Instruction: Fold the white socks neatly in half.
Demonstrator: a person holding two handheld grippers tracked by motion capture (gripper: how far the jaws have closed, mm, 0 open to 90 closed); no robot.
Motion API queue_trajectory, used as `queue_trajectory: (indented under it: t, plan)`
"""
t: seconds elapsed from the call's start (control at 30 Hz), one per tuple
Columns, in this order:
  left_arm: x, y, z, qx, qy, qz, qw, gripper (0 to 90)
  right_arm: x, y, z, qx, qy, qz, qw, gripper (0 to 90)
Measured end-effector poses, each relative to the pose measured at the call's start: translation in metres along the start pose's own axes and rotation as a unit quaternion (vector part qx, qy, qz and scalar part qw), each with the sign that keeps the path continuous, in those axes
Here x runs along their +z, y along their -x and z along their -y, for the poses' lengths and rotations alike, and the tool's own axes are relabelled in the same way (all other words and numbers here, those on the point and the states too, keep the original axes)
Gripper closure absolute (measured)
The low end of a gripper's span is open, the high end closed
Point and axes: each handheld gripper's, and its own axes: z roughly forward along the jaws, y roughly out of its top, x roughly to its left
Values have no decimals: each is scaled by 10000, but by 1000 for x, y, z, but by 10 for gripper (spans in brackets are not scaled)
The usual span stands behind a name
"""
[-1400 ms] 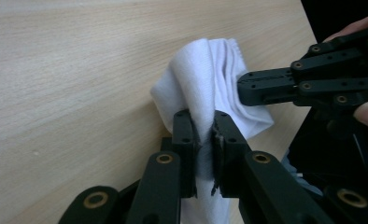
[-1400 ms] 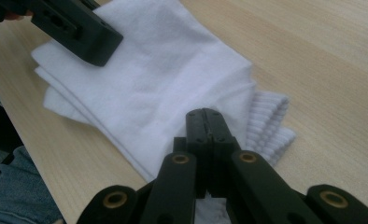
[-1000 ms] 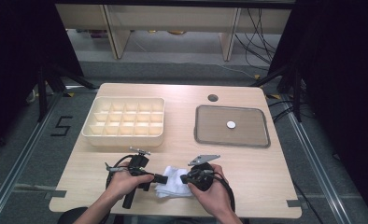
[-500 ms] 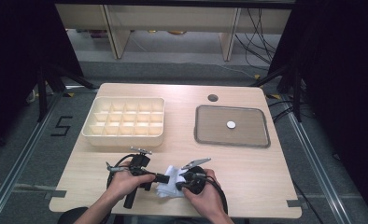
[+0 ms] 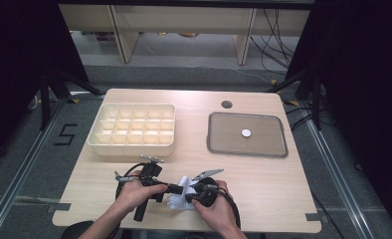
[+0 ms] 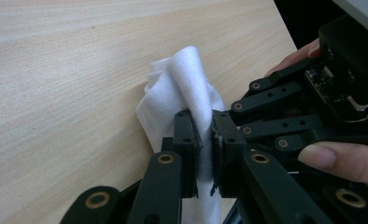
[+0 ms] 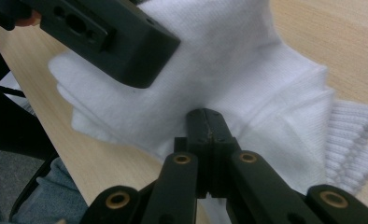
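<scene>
The left claw (image 6: 204,140) pinches a fold of the white sock (image 6: 187,88), and its jaws have just been closing on it. The sock sits near the front edge of the bench (image 5: 263,179). The right claw (image 7: 205,123) is pressed together, nipping the sock too. Best to pull gently, both sides even, so no fold slips out.

Wooden table (image 5: 263,184): compartment box (image 5: 133,130), tray (image 5: 247,135), white cloth (image 5: 182,195).
</scene>
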Motion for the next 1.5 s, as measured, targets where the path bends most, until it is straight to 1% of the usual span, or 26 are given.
queue_trajectory:
  t: [0.03,0.07,0.1,0.13,0.43,0.57,0.6,0.63,0.67,0.73,0.83,0.87,0.9,0.93,1.0,1.03,1.1,1.13,1.17,1.2,1.23,1.27,1.3,1.33,1.4,1.5]
  plan:
    - [0,0,0,3,13,8,10000,817,-1,-2,0,101,-61,-6,9999,900]
    - [0,0,0,-2,76,37,10000,818,0,-2,0,89,-49,7,9999,900]
    - [0,1,0,-4,75,27,10000,819,2,0,0,25,2,-79,10000,900]
    - [0,1,-1,-2,71,28,10000,820,1,-1,-1,-10,6,-11,10000,900]
    - [-1,2,-2,27,65,-20,10000,824,6,-2,-3,-126,156,-19,9998,900]
    - [-3,0,-2,54,121,-17,9999,824,6,-1,-3,-185,189,-120,9996,900]
    - [-4,1,-2,23,116,-40,9999,824,4,0,-4,-133,226,-140,9996,900]
    - [-4,0,-3,98,133,-43,9999,824,1,1,-5,-202,333,-173,9991,900]
    - [-4,0,-2,58,245,-6,9997,824,-4,1,-5,-75,256,-198,9994,900]
    - [-5,0,-3,87,180,-74,9998,824,-12,3,-7,-128,436,-319,9985,900]
    - [-6,0,-4,109,124,-131,9998,824,-33,8,-10,-14,663,-191,9976,900]
    - [-6,0,-4,110,128,-181,9997,823,-39,11,-10,28,715,-101,9974,900]
    - [-6,0,-4,118,146,-138,9997,823,-45,15,-10,18,770,81,9970,900]
    - [-6,0,-4,134,145,-148,9997,823,-49,21,-10,73,795,170,9967,900]
    - [-6,0,-4,140,148,-151,9997,823,-55,31,-6,305,623,306,9971,900]
    - [-6,0,-4,152,135,-160,9997,822,-56,34,-2,556,441,430,9966,900]
    - [-6,0,-5,149,169,-142,9996,822,-54,39,4,605,285,548,9963,900]
    - [-6,0,-5,148,169,-145,9996,821,-52,39,8,658,304,507,9961,900]
    - [-6,1,-5,136,178,-146,9996,821,-49,39,10,651,294,492,9962,900]
    - [-6,1,-6,148,153,-159,9996,821,-45,41,13,612,134,529,9966,900]
    - [-5,1,-6,154,173,-140,9996,821,-42,40,14,561,66,468,9973,900]
    - [-5,2,-6,138,199,-138,9996,820,-39,40,16,544,57,512,9972,900]
    - [-5,2,-6,201,180,-145,9995,821,-36,38,16,555,21,482,9973,900]
    - [-5,3,-6,177,157,-149,9996,820,-34,37,16,463,54,384,9982,900]
    - [-5,3,-6,184,148,-153,9996,820,-29,36,17,450,75,474,9978,900]
    - [-4,2,-7,163,152,-99,9997,820,-26,36,17,485,40,480,9977,900]
